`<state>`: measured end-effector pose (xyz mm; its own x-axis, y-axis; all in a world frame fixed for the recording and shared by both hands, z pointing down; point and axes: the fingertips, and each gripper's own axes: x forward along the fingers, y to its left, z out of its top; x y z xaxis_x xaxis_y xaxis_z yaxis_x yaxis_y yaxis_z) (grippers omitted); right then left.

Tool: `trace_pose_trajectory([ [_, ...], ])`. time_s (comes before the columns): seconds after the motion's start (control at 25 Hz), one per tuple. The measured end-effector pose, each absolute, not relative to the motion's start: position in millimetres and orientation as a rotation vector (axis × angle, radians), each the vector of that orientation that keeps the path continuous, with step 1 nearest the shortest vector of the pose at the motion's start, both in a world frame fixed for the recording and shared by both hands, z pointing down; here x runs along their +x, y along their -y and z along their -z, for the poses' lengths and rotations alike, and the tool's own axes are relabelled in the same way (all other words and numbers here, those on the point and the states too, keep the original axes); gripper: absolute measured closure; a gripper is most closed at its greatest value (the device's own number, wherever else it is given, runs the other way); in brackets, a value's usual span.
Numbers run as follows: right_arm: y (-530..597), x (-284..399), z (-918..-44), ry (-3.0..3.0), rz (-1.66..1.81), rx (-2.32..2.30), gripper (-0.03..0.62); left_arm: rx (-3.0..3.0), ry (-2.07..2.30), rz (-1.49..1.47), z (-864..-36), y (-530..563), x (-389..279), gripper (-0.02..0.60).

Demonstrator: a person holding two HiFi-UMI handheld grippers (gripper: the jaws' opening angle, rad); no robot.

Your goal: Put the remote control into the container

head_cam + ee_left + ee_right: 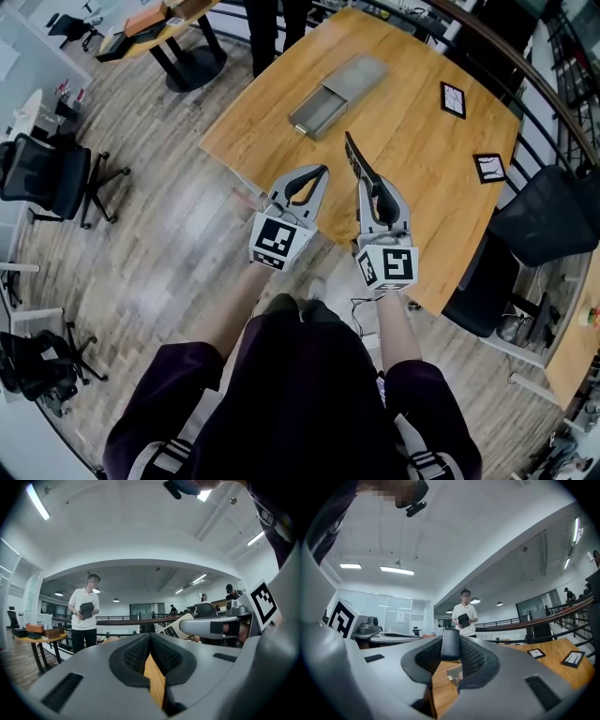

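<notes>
A black remote control (pixel 358 161) sticks forward out of my right gripper (pixel 375 192), whose jaws are shut on its near end. In the right gripper view the remote (pixel 450 644) stands upright between the ribbed pads (pixel 471 657). The container (pixel 333 94), a flat grey box with its drawer pulled out toward me, lies on the wooden table (pixel 412 141) ahead of both grippers. A piece of the container (pixel 453 676) shows below the remote. My left gripper (pixel 322 172) hangs over the table's near edge, with its tips touching and nothing between them (pixel 150 638).
Two black-framed cards (pixel 453 99) (pixel 489 168) lie on the table's right side. Office chairs stand at the left (pixel 52 178) and at the right (pixel 548 225). A person (pixel 464 613) stands beyond the table holding a dark object. A railing curves behind the table.
</notes>
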<state>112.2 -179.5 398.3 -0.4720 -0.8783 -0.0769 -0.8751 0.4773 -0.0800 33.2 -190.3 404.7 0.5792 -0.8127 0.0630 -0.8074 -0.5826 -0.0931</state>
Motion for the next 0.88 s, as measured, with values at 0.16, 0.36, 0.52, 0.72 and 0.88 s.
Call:
trace_pose_trajectory([
  [0.16,199,116,-400,-2.616,0.046,-1.532,0.487,-2.735,-1.442,0.163,-408,209,33,0.568],
  [0.36,218,118,-402,-2.614,0.068,-1.523,0.487,-2.728,-1.457,0.161,-407,230,35,0.568],
  [0.52,234,116,-406,-2.614,0.076,-1.521,0.487,-2.723,-1.450,0.170,-410,244,34,0.568],
  [0.72,259,103,-413,-2.624,0.076,-1.536,0.487,-2.733,-1.449,0.185,-421,268,21,0.568],
  [0.88,286,88,-423,-2.636,0.069,-1.569,0.487,-2.753,-1.434,0.185,-431,295,9,0.568],
])
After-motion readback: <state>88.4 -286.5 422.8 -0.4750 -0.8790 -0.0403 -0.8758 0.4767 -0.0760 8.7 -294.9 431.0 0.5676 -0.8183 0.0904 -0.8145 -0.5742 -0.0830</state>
